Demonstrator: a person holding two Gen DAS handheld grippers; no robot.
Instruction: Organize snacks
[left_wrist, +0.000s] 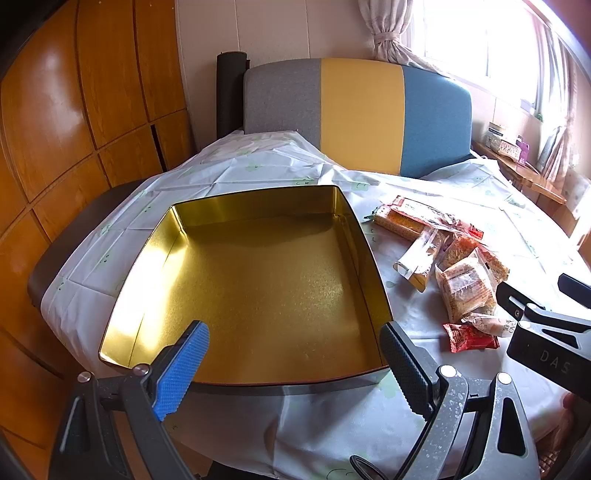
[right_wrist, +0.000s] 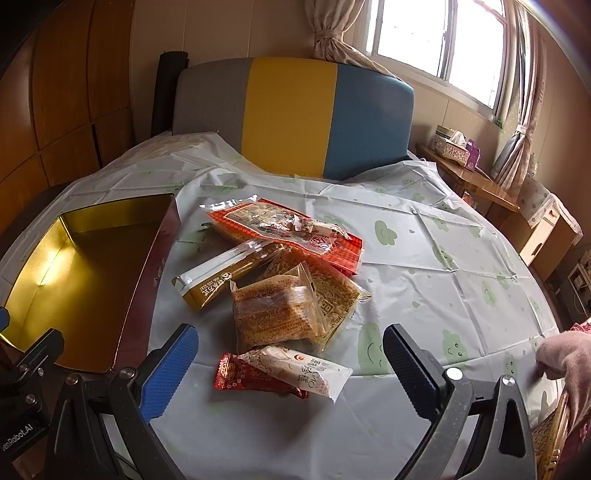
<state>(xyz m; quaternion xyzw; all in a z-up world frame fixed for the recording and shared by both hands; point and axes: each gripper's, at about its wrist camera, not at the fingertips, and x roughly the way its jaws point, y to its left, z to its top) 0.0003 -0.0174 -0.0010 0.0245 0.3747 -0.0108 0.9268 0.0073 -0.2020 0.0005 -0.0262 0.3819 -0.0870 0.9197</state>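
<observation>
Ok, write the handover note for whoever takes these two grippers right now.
Left gripper: open, empty, over the near edge of the gold tin.
Right gripper: open, empty, over the nearest snacks.
The tin is empty, on the tablecloth.
The snack pile lies loose beside the tin, on its right in both views; a red packet and a white packet are nearest.
Done: nothing packed yet.
Left: move every snack into the tin.

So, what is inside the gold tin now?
Nothing: the gold tin shows only its bare shiny floor and walls. The snack packets all lie beside it on the tablecloth. The left gripper's fingers cover its near edge.
</observation>
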